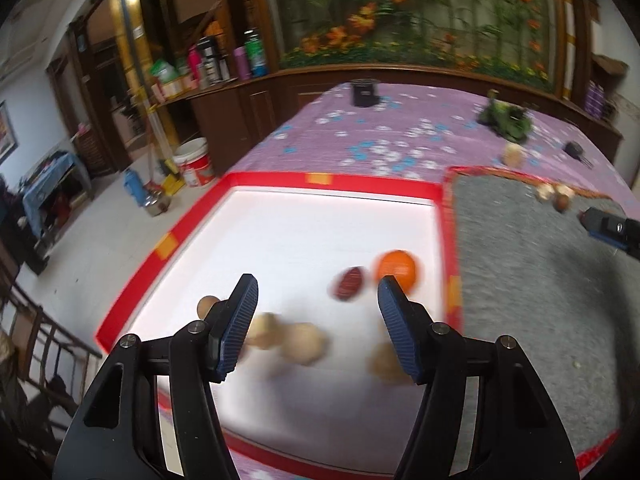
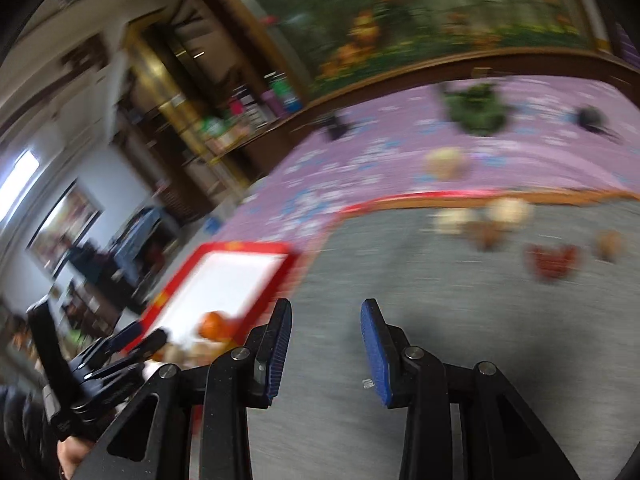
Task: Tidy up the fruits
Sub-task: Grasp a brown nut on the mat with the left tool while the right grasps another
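Note:
A white tray with a red rim point(image 1: 340, 179) lies on the purple cloth. In it are an orange point(image 1: 396, 268), a dark red fruit point(image 1: 349, 283) and several blurred tan fruits point(image 1: 302, 344). My left gripper point(image 1: 316, 292) is open and empty above them. To the right a grey mat point(image 1: 528, 280) holds several small fruits point(image 1: 558, 196). My right gripper point(image 2: 326, 320) is open and empty over the grey mat point(image 2: 440, 280); a red fruit point(image 2: 552, 262) and tan fruits point(image 2: 510, 210) lie blurred ahead. The tray point(image 2: 240, 247) and orange point(image 2: 214, 326) show at its left.
A black cup point(image 1: 365, 92), a green leafy bunch point(image 1: 506, 120), a tan fruit point(image 1: 514, 156) and a small dark object point(image 1: 575, 150) lie on the cloth behind. The table's left edge drops to the floor with a white bucket point(image 1: 194, 162). A wooden cabinet stands at the back.

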Action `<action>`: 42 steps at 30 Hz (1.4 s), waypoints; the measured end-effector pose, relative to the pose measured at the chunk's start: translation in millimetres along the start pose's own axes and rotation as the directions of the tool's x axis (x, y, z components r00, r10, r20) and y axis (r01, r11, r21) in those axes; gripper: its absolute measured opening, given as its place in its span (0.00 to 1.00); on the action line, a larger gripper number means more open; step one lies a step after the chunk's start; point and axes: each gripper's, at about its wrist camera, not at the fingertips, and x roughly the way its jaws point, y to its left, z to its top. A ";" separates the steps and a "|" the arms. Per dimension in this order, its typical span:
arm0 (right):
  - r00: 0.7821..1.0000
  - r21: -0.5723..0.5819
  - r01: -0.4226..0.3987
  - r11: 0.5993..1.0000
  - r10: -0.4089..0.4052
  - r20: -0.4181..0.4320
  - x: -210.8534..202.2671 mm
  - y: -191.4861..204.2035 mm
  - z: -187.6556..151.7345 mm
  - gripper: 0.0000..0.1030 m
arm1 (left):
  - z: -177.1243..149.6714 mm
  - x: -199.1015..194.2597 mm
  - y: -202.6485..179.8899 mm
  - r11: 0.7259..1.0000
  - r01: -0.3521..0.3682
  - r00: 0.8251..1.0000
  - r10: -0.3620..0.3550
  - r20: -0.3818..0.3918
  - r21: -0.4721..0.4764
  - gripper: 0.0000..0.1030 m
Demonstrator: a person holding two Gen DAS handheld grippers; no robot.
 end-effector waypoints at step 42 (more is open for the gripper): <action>0.947 0.259 0.321 0.911 -0.301 -0.113 -29.3 -182.1 56.9 0.21 | 84.0 94.7 -265.7 0.861 0.445 0.880 -0.369 -0.299 0.245 0.52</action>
